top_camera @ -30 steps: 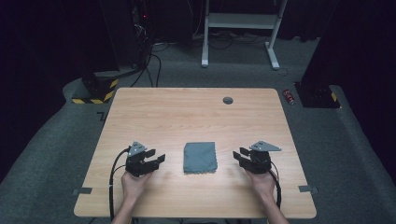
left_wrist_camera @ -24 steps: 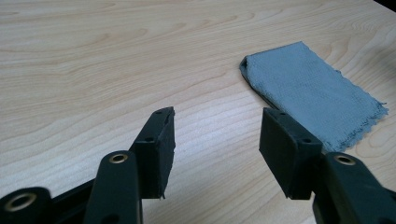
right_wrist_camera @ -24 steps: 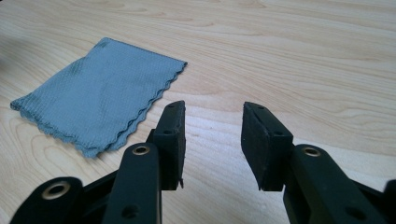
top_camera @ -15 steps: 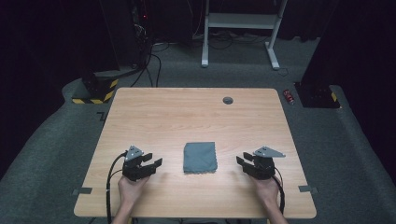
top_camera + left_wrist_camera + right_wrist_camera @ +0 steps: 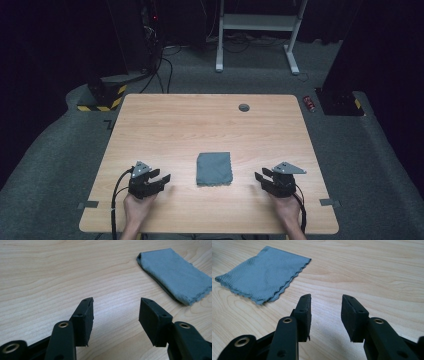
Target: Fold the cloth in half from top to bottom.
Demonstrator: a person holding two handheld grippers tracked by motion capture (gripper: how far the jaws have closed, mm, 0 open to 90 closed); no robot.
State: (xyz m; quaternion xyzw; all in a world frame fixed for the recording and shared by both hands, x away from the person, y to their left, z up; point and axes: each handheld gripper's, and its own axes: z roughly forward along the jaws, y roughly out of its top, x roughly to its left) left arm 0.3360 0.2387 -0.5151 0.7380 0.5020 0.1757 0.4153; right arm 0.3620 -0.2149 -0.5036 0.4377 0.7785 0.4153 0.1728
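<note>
You work at a light wooden table (image 5: pixel 210 125) on grey carpet (image 5: pixel 60 165). Beyond it the room is dark, with a white desk frame (image 5: pixel 257 22), black cables (image 5: pixel 160 75) and a yellow-and-black striped base (image 5: pixel 102 97).

The wooden counter (image 5: pixel 210 125) stands on grey carpet (image 5: pixel 60 165). A small dark round disc (image 5: pixel 244 107) sits near its far edge. A red can (image 5: pixel 310 103) lies on the floor just off the far right corner. A yellow-and-black striped base (image 5: pixel 102 97) and cables (image 5: pixel 162 70) lie beyond the far left corner; a white frame (image 5: pixel 257 22) stands behind.
</note>
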